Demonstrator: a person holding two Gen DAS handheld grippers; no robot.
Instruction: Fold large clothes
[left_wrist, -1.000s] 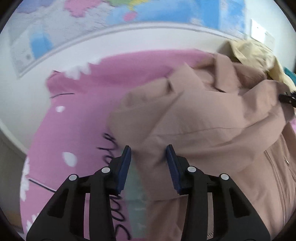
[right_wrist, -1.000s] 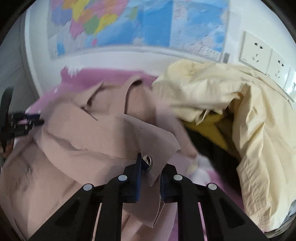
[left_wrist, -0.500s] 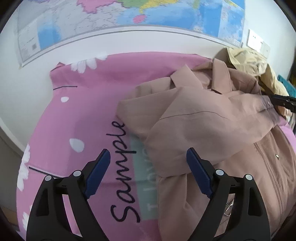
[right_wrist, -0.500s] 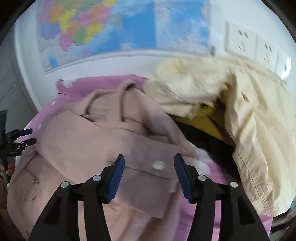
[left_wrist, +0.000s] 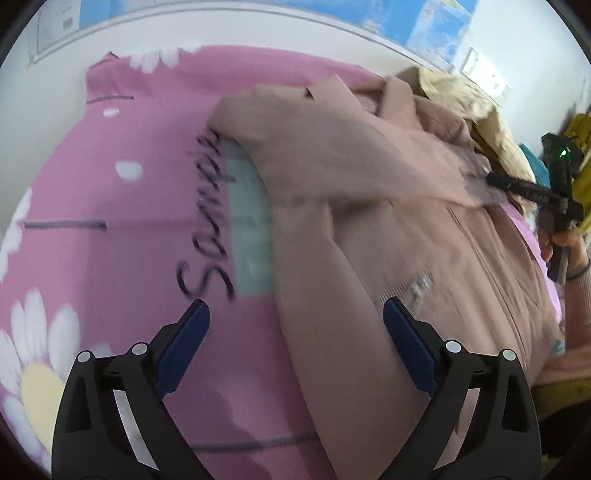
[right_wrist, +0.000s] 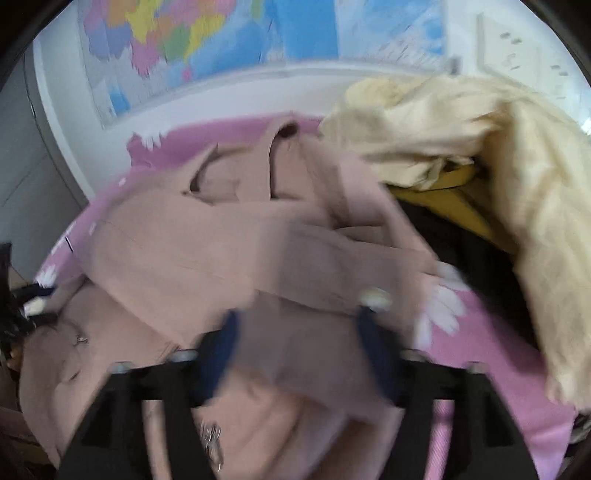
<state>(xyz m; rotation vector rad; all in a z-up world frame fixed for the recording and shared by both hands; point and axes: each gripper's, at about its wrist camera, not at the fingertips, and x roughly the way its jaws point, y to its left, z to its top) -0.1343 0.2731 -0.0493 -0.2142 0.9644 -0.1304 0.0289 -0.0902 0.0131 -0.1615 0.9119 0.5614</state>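
Note:
A dusty-pink jacket (left_wrist: 388, 206) lies on a pink daisy-print cloth (left_wrist: 110, 184) with both sleeves folded across its chest. My left gripper (left_wrist: 295, 328) is open and empty, above the jacket's left side edge. My right gripper (right_wrist: 299, 339) is open and empty, just above the folded sleeve cuff and its button (right_wrist: 373, 295). The jacket also fills the right wrist view (right_wrist: 207, 258), which is blurred. The right gripper shows at the jacket's far side in the left wrist view (left_wrist: 532, 192).
A pile of cream (right_wrist: 480, 140) and yellow (right_wrist: 454, 199) clothes lies to the right of the jacket. A wall with a map (right_wrist: 221, 40) and sockets (right_wrist: 517, 48) stands behind the table. The word "Sample" (left_wrist: 210, 214) is printed on the cloth.
Both grippers opened and let go of the jacket's sleeves, which now lie folded across the jacket. Both grippers have since drawn back toward the near side.

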